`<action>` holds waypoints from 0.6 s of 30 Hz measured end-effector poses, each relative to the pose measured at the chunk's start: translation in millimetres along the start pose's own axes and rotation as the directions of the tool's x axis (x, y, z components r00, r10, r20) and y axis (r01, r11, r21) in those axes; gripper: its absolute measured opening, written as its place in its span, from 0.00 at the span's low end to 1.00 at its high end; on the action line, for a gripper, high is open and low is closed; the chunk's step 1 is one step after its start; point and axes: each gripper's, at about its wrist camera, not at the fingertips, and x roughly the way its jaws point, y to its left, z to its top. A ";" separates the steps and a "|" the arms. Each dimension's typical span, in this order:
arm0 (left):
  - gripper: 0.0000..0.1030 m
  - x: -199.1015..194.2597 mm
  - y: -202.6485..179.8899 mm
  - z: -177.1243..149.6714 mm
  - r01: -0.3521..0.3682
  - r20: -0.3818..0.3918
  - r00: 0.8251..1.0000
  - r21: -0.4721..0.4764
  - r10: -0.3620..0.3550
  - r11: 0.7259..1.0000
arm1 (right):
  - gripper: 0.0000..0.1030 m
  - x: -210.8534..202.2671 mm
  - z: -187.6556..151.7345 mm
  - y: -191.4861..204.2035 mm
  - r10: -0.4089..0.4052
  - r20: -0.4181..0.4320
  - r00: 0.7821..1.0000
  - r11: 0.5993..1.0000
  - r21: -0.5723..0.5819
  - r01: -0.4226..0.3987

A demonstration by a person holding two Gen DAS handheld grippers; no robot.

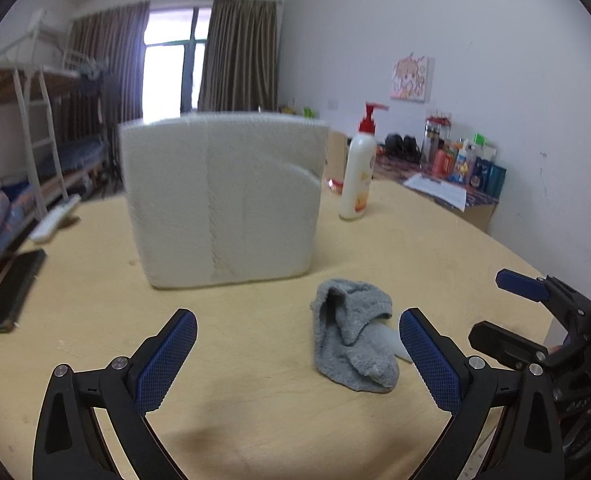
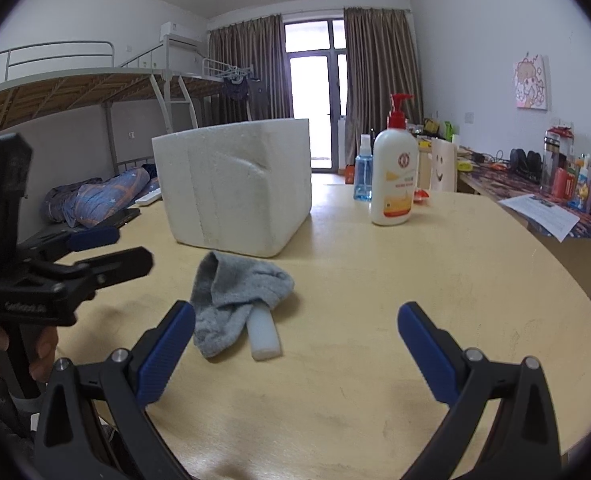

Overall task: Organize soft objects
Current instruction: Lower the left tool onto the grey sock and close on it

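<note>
Left wrist view. Left gripper (image 1: pixel 297 332): blue ribbed pads spread wide, nothing between them, low over pale wooden round surface (image 1: pixel 255 420). Crumpled grey terry sock (image 1: pixel 353 334): lying on the surface just inside the right-hand pad, partly covering a small white foam block (image 1: pixel 391 340). White polystyrene foam box (image 1: pixel 221 200): upright beyond the sock, near but apart. White pump bottle with red top (image 1: pixel 359 172): well behind. Right gripper (image 1: pixel 495 304): seen side-on at the frame edge, pads apart.

Right wrist view. Right gripper (image 2: pixel 295 330): pads wide apart, empty. Grey sock (image 2: pixel 231 300) beside the left-hand pad, white foam block (image 2: pixel 263 334) poking out from beneath it.

Step in hand, judged: picking up the sock. Advisable: centre over the thick folded bunch, lower until pads brush the surface, close on fabric only, leaving the block behind; lift straight, clear of the box.
</note>
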 end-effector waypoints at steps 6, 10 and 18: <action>0.92 28.7 -8.3 2.4 0.032 -0.104 0.994 0.010 -0.031 0.999 | 0.99 7.1 -2.2 -7.6 0.012 -0.015 1.000 1.000 0.012 -0.012; 0.72 43.5 -10.5 1.2 0.053 -0.167 0.985 0.001 -0.052 0.999 | 0.99 11.0 -4.3 -14.2 0.016 -0.024 1.000 1.000 0.020 -0.015; 0.56 59.1 -15.4 0.4 0.073 -0.224 0.972 0.000 -0.072 0.997 | 0.99 16.2 -5.3 -19.2 0.031 -0.039 0.999 0.999 0.025 -0.030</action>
